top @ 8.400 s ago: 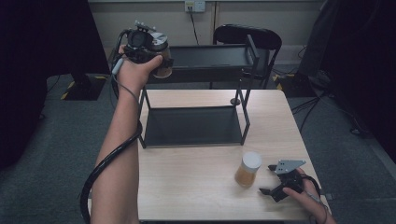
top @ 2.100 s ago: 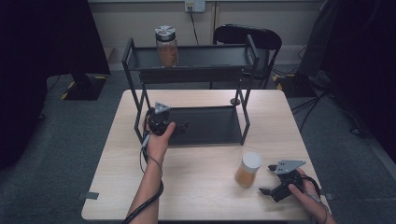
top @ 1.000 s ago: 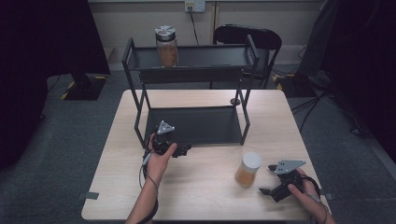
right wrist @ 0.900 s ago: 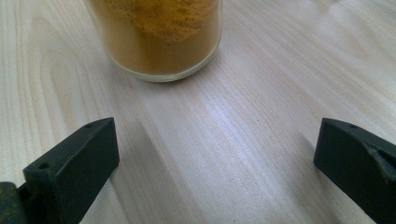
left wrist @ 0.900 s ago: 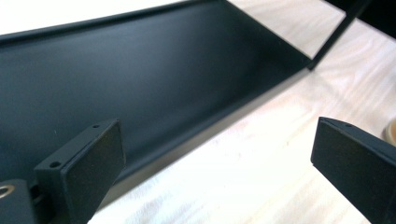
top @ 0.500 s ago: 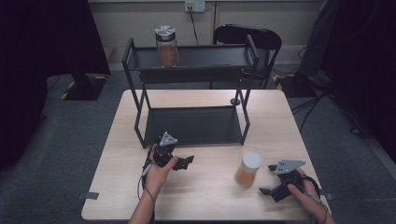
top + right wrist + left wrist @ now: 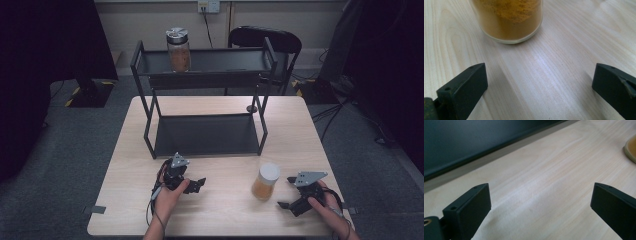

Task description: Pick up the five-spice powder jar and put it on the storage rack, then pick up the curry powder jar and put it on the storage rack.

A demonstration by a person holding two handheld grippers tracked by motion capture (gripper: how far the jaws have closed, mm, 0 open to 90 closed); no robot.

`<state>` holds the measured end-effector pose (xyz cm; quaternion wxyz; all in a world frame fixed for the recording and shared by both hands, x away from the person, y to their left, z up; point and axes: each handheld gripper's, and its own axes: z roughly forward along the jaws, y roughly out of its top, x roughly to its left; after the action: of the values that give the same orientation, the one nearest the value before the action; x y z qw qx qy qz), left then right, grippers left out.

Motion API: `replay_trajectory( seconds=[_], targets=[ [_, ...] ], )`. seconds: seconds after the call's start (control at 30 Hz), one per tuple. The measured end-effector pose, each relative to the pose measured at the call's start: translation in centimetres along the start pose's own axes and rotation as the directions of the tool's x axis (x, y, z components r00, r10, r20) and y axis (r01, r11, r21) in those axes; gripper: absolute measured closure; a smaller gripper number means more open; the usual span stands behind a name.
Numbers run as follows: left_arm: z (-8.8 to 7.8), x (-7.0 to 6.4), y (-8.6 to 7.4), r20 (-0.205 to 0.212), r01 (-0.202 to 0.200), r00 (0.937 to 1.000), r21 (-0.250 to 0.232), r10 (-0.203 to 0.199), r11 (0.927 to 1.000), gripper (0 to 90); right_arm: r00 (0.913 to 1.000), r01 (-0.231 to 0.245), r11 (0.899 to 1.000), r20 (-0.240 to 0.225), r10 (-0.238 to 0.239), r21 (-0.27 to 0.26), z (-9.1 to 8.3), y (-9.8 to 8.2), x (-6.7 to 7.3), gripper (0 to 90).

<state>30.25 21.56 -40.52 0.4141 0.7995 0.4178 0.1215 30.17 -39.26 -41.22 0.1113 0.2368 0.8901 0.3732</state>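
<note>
A rack (image 7: 205, 135) stands at the table's (image 7: 300, 130) back, one jar (image 7: 178, 49) on its top shelf. Another jar (image 7: 265, 181) stands near the front, between left gripper (image 7: 196, 185) and right gripper (image 7: 287, 192).

A black two-tier metal rack (image 7: 205, 135) is standing on the pale wooden counter (image 7: 295, 130); a dark chair (image 7: 270, 40) is sitting behind it, below a white wall socket (image 7: 209, 6).
</note>
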Motion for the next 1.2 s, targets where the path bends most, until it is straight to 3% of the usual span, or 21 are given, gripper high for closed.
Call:
replay_trajectory(
  seconds=[0.3, 0.4, 0.6, 0.67, 1.2],
  targets=[
    [0.0, -1.1, -0.6, -0.059, -0.006, 0.9982, 0.069, 0.01, 0.9976, 2.7, 1.0, -0.001, 1.0, 0.002, 0.001, 0.0, 0.0, 0.0, 0.0, 0.0],
    [0.1, -1.6, -0.6, -0.07, -0.026, 0.997, 0.09, 0.032, 0.9956, 2.7, 1.0, -0.001, 1.0, 0.002, 0.001, 0.0, 0.0, 0.0, 0.0, 0.0],
    [0.1, -2.2, -1.8, -0.095, -0.05, 0.9939, 0.07, 0.057, 0.9963, 2.1, 1.0, -0.001, 1.0, 0.002, 0.001, 0.001, 0.0, 0.0, 0.0, 0.0],
    [0.3, -2.9, -2.1, -0.119, -0.091, 0.9879, 0.073, 0.1, 0.9931, 1.2, 1.0, -0.001, 1.0, 0.002, 0.001, 0.001, 0.0, 0.0, 0.0, 0.0],
    [0.3, -3.1, -2.1, -0.124, -0.083, 0.988, 0.075, 0.092, 0.9937, 0.0, 1.0, -0.003, 1.0, 0.001, 0.003, 0.003, 0.0, 0.1, 0.0, 0.0]
  ],
)
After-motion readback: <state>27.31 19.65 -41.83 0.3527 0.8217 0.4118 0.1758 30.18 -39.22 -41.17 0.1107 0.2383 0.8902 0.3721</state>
